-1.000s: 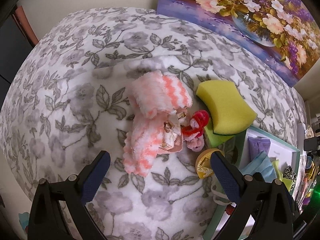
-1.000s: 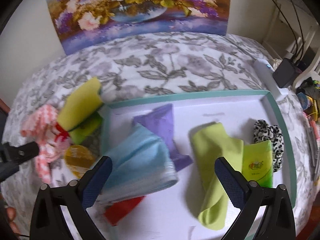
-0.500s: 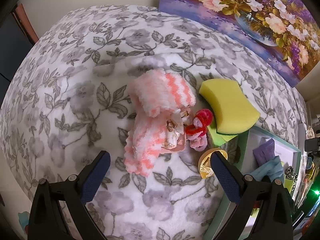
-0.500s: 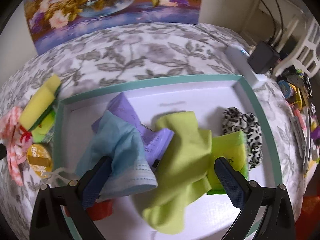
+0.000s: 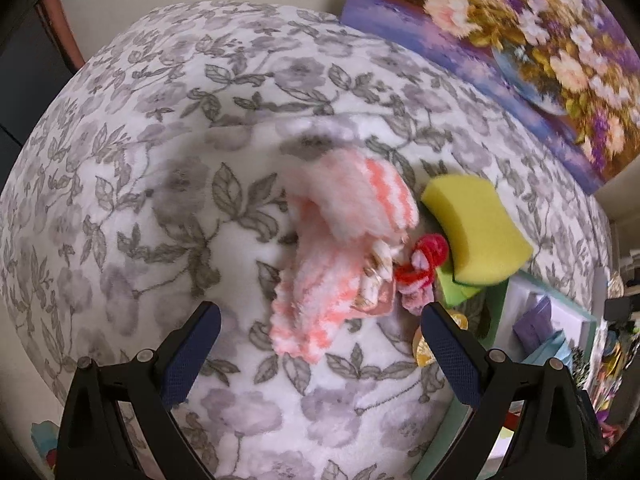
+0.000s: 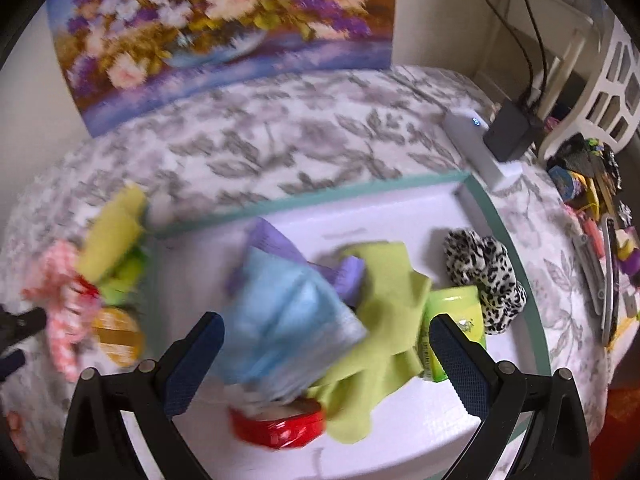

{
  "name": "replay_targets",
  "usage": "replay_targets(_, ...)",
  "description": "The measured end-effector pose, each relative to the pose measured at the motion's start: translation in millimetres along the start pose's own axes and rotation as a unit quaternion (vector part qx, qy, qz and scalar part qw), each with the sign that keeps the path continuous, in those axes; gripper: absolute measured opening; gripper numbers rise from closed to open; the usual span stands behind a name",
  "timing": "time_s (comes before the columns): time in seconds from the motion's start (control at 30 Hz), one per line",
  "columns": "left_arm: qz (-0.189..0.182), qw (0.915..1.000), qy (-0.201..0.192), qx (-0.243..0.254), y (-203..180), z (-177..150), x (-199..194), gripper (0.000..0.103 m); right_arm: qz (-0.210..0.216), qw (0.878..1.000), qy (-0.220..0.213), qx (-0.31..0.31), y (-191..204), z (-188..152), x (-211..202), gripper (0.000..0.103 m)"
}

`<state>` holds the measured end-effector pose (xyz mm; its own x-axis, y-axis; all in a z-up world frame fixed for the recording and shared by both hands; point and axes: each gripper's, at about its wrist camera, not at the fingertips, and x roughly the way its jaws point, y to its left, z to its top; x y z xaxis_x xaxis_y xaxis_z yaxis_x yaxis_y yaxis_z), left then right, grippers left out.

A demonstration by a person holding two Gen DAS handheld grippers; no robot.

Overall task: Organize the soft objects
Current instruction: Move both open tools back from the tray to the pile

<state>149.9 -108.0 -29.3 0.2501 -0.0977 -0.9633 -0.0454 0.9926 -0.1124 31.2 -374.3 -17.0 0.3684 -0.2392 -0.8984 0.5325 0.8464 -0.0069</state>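
You are holding left tongs spread, empty, over floral blanket; pink striped sock is lying just ahead, beside yellow sponge. Right tongs are gaping, empty, over teal-rimmed tray holding blue mask, green cloth, leopard scrunchie. Green packet printing is showing too blurred to read.

no readable text, labels or numbers

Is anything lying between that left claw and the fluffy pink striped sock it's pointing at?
Nothing visible. The left gripper is open, with only bare floral blanket before the pink striped sock. The yellow sponge sits beyond it.
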Motion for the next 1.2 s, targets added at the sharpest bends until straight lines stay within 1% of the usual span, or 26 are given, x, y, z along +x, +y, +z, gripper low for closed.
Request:
replay_targets(0.07, -0.003, 0.9999, -0.006, -0.010, 7, 2, -4, 0.100, 0.019, 1.000, -0.018, -0.004, 8, 4, -16, 0.103)
replay_targets(0.17, -0.006, 0.9996, -0.016, -0.021, 19, 6, -10, 0.100, 0.043, 0.999, -0.032, -0.010, 21, 7, -29, 0.103)
replay_targets(0.27, -0.011, 0.9993, -0.025, -0.026, 28, 10, -14, 0.100, 0.066, 0.997, -0.035, -0.016, 35, 8, -33, 0.103)
replay_targets(0.4, -0.014, 0.9990, -0.034, -0.023, 33, 14, -15, 0.100, 0.099, 0.994, -0.016, -0.037, 62, 4, -22, 0.103)
replay_targets(0.53, -0.035, 0.9988, -0.023, -0.024, 36, 17, -9, 0.100, 0.127, 0.990, 0.004, -0.057, 88, -3, -10, 0.103)
replay_targets(0.6, -0.035, 0.9990, -0.017, -0.023, 37, 18, -6, 0.100, 0.142, 0.987, 0.010, -0.069, 101, -5, -5, 0.103)
replay_targets(0.67, -0.030, 0.9993, -0.010, -0.022, 39, 19, -3, 0.100, 0.158, 0.984, 0.018, -0.080, 114, -8, 0, 0.098)
replay_targets(0.83, -0.036, 0.9989, 0.008, -0.027, 44, 21, 6, 0.100, 0.170, 0.980, 0.031, -0.099, 130, -14, 10, 0.089)
replay_targets(0.97, -0.039, 0.9989, 0.024, -0.013, 36, 20, 15, 0.100, 0.169, 0.979, 0.042, -0.108, 135, -16, 19, 0.082)
replay_targets(1.03, -0.041, 0.9984, 0.039, -0.005, 31, 17, 24, 0.100, 0.162, 0.979, 0.040, -0.113, 137, -17, 21, 0.081)
replay_targets(1.13, -0.047, 0.9973, 0.055, -0.010, 28, 15, 35, 0.100, 0.159, 0.979, 0.036, -0.121, 140, -15, 22, 0.081)
replay_targets(1.2, -0.048, 0.9974, 0.054, -0.009, 27, 14, 37, 0.100, 0.163, 0.978, 0.036, -0.125, 143, -15, 22, 0.075)
